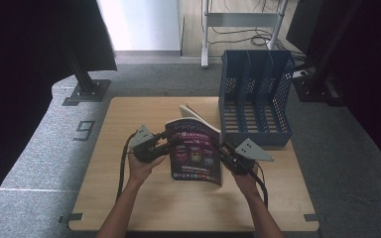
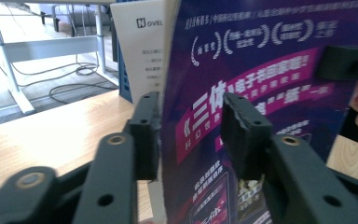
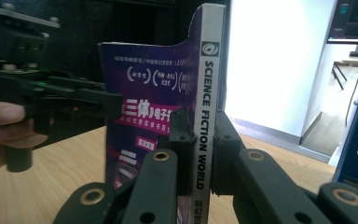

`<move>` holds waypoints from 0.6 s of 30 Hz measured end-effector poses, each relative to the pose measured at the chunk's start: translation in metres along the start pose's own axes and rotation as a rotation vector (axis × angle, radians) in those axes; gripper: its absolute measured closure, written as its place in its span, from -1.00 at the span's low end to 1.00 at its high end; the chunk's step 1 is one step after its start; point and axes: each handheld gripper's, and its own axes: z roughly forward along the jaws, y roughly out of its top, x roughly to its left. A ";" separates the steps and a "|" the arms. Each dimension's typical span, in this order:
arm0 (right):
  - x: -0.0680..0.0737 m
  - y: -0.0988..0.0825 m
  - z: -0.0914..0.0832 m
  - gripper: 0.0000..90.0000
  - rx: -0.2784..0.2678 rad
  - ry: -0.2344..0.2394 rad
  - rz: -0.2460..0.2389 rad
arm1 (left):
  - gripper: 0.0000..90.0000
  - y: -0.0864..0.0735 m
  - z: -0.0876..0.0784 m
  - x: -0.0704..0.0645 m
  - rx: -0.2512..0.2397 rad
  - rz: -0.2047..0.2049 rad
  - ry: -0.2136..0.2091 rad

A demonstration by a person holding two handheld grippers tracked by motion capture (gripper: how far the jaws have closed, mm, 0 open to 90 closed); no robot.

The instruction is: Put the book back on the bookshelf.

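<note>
On the wooden tabletop (image 1: pixel 129 198) the magazine (image 1: pixel 194 156) stands upright, spine clenched in the right gripper (image 3: pixel 199 135) jaws (left gripper (image 2: pixel 191 130) jaws slack astride the cover); the blue file rack (image 1: pixel 255 96) lies far right.

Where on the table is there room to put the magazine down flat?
The widest bare patch of table is the far left, behind the left gripper. A clear strip also runs along the near edge, either side of the forearms. The far right is crowded: the blue file rack stands there, close behind the magazine and right gripper.
</note>
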 end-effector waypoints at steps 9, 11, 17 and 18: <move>0.000 -0.002 -0.005 0.81 -0.008 0.019 -0.009 | 0.07 0.001 0.008 0.000 0.020 -0.004 0.004; 0.002 -0.002 -0.006 0.81 -0.009 0.029 -0.014 | 0.02 0.000 0.010 0.000 0.022 -0.003 0.010; 0.005 -0.001 -0.007 0.81 -0.009 0.046 -0.037 | -0.10 -0.002 0.015 0.002 0.027 -0.012 -0.001; 0.005 -0.001 -0.007 0.81 -0.007 0.046 -0.036 | -0.10 -0.002 0.015 0.002 0.025 -0.011 0.000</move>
